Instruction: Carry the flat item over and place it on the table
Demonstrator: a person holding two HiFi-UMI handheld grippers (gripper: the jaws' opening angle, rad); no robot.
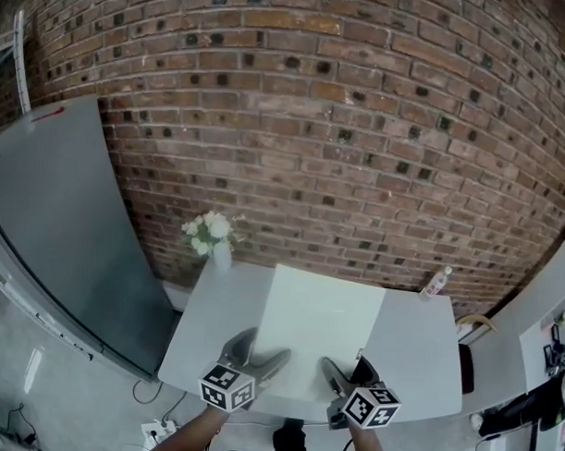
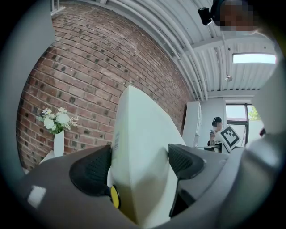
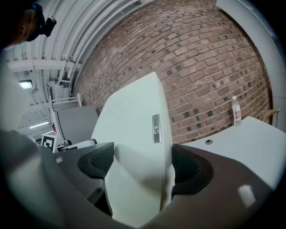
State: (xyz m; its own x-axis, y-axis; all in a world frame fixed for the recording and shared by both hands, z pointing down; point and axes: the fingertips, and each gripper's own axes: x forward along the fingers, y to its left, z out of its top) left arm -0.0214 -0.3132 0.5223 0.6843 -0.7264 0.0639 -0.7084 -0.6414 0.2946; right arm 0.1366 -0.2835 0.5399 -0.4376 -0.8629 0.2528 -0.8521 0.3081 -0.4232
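Pale cream flat panel (image 1: 321, 328) held over white table (image 1: 417, 349), covering its middle strip from near edge toward far edge. Gripped at near edge by both tongs: left gripper (image 1: 259, 354) closed on near-left corner, pads pressed to both faces; right gripper (image 1: 347, 370) likewise clamped on near-right corner, panel filling gap btwn pads. Slopes up away from grippers in both gripper views, far edge high against wall. Contact w/ table top: can't tell

Surroundings:
- red-brown brick wall (image 1: 314, 129) behind table
- white vase w/ white flowers (image 1: 213, 238) at far-left corner of table, just left of panel's far edge, apart from it
- small clear bottle (image 1: 436, 283) at far-right side, well clear of panel
- round grommet (image 3: 208, 142) in table top, right of panel
- grey board (image 1: 61, 221) leaning left of table
- curved wooden chair back (image 1: 473, 324) beyond table's right edge
- cables (image 1: 160, 433) on floor, lower left

Writing:
- narrow grey tag (image 3: 156, 129) on panel face, letters lengthwise, approx "CSL", not certain
- fine print (image 2: 115, 142) on panel edge in left gripper view, too small to read
- red print on bottle label, unreadable
- yellow round dot (image 2: 115, 197) by left gripper's left pad
- black-white square markers on marker cube (image 1: 227, 386) of left gripper, same on right
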